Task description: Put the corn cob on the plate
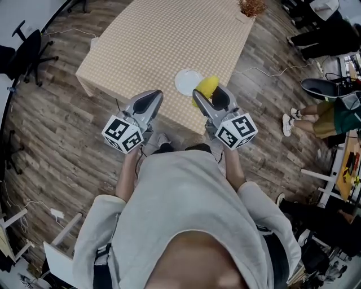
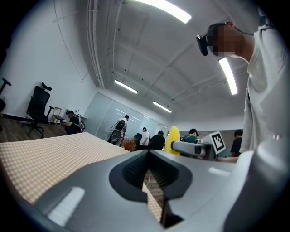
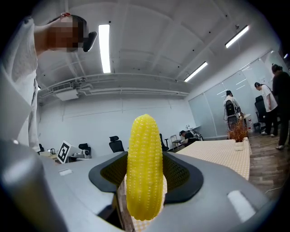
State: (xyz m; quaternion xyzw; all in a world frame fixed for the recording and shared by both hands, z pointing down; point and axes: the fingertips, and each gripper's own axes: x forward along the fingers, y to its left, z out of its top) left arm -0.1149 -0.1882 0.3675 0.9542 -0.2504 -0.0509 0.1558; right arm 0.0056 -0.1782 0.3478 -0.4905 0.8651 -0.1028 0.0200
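Head view looks down on a desk (image 1: pixel 152 39) under a checked cloth, with a white plate (image 1: pixel 185 82) lying bare near its closest edge and a small dried plant (image 1: pixel 252 7) at the far corner. The right gripper (image 1: pixel 208 97) reaches towards that edge with the yellow corn cob (image 1: pixel 207 86) clamped between its fingers. The cob overlaps the plate's right rim in this picture and is raised off the desk. The left gripper (image 1: pixel 149 100) is held beside it, left of the plate, fingers closed together on nothing. A black office chair (image 1: pixel 28 48) stands on the wooden floor (image 1: pixel 67 141) left of the desk, and a seated person (image 1: pixel 324 115) is off to the right. Left gripper view shows its fingers meeting at the tips, the cloth spreading away on the left, and people (image 2: pixel 121 130) standing beyond the desk's far end. Right gripper view shows the cob upright, gripped on both sides by the ribbed fingers and hiding much of what lies ahead; the desk and plant lie to the right.
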